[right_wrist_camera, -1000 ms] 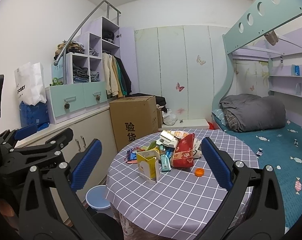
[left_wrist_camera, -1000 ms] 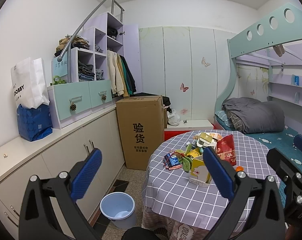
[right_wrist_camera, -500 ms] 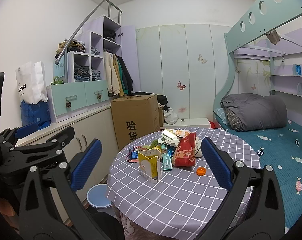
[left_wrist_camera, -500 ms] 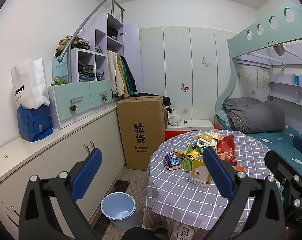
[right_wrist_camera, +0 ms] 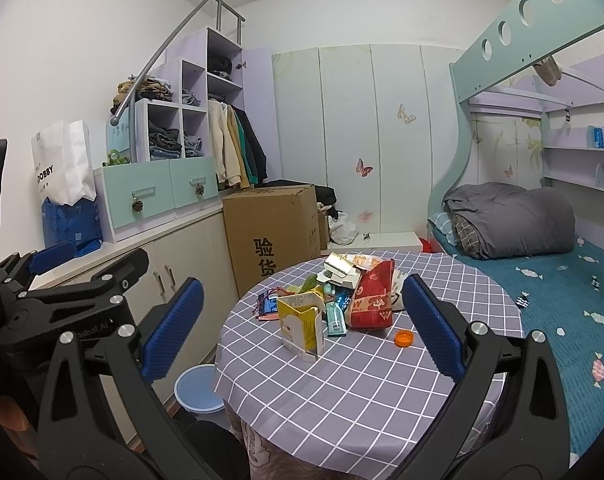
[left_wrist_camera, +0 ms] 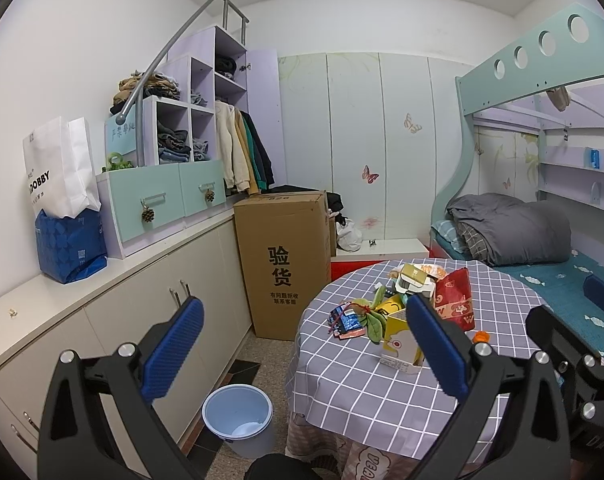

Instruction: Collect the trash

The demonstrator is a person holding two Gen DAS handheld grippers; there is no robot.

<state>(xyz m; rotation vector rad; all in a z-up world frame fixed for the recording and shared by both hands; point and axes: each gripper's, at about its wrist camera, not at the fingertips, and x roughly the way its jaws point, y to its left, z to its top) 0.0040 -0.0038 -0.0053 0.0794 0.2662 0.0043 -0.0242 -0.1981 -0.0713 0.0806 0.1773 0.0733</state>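
Note:
A pile of trash lies on a round table with a grey checked cloth [right_wrist_camera: 341, 392]: a yellow carton [right_wrist_camera: 302, 320], a red snack bag [right_wrist_camera: 371, 300], an orange bottle cap [right_wrist_camera: 404, 337], blue wrappers [right_wrist_camera: 268, 305] and small boxes [right_wrist_camera: 337, 266]. The carton [left_wrist_camera: 399, 340] and red bag [left_wrist_camera: 455, 300] also show in the left wrist view. A light blue bin [left_wrist_camera: 238, 420] stands on the floor left of the table. My left gripper [left_wrist_camera: 302, 352] is open and empty, above the bin and the table edge. My right gripper [right_wrist_camera: 298, 332] is open and empty, short of the carton.
A tall cardboard box [left_wrist_camera: 288, 264] stands behind the table by a long cabinet [left_wrist_camera: 142, 280]. A bunk bed with a grey duvet [right_wrist_camera: 509, 220] runs along the right. A white paper bag [left_wrist_camera: 58, 168] and a blue bag [left_wrist_camera: 70, 248] sit on the cabinet top.
Both views have shifted slightly; the table and trash look a little nearer in the right wrist view. Both grippers stay open.

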